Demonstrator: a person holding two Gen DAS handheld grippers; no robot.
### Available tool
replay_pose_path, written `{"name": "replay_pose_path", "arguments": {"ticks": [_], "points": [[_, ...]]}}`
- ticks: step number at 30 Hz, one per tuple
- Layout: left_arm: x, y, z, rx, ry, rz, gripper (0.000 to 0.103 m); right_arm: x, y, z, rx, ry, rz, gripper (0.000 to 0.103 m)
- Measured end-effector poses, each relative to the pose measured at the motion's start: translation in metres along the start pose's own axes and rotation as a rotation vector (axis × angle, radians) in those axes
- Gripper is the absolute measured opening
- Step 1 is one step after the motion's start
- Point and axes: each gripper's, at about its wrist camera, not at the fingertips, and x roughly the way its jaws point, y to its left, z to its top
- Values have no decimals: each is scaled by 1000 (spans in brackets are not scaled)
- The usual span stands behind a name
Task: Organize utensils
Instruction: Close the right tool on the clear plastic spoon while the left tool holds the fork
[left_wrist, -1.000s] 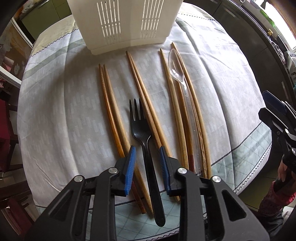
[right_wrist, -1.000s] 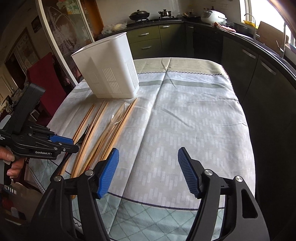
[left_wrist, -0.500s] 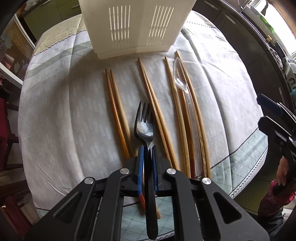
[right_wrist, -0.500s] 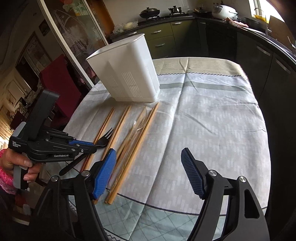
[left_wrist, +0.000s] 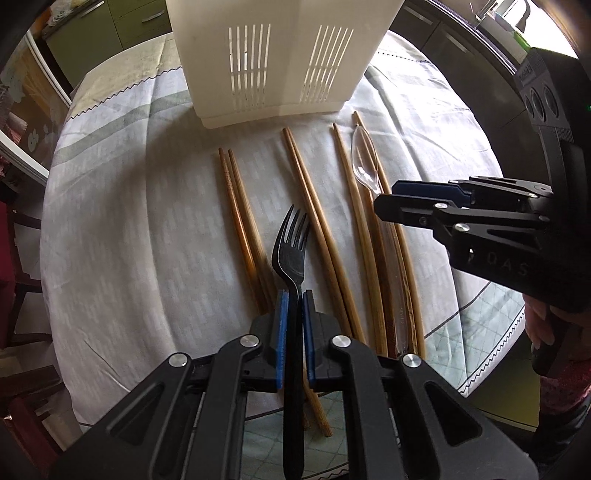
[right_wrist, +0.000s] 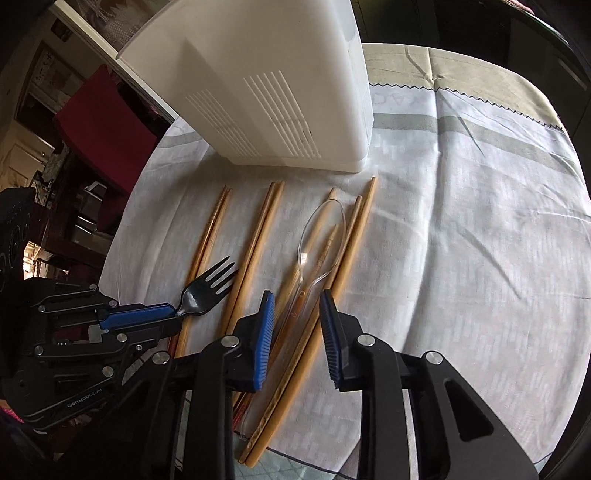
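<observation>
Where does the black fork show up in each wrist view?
Left wrist: black fork bottom centre, handle clamped in the left claw.
Right wrist: same fork at left, tines pointing up-right.
Shared landmark: white slotted holder beyond the utensils.

Desk (left_wrist: 110, 221), cloth-covered: my view of what lies on it.
I count a white slotted utensil holder (left_wrist: 280, 55) at the far end, wooden chopsticks (left_wrist: 314, 221) in rows before it, and a clear plastic spoon (right_wrist: 317, 243) lying across the rightmost sticks.
</observation>
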Motion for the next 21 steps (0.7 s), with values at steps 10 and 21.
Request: {"name": "replay_pose_path", "arguments": {"ticks": [10, 21], "points": [[15, -2, 6, 6, 33, 19, 8, 21, 7, 15, 10, 62, -50, 24], [28, -18, 17, 27, 44, 34, 8, 38, 22, 25, -11, 63, -82, 10]]}}
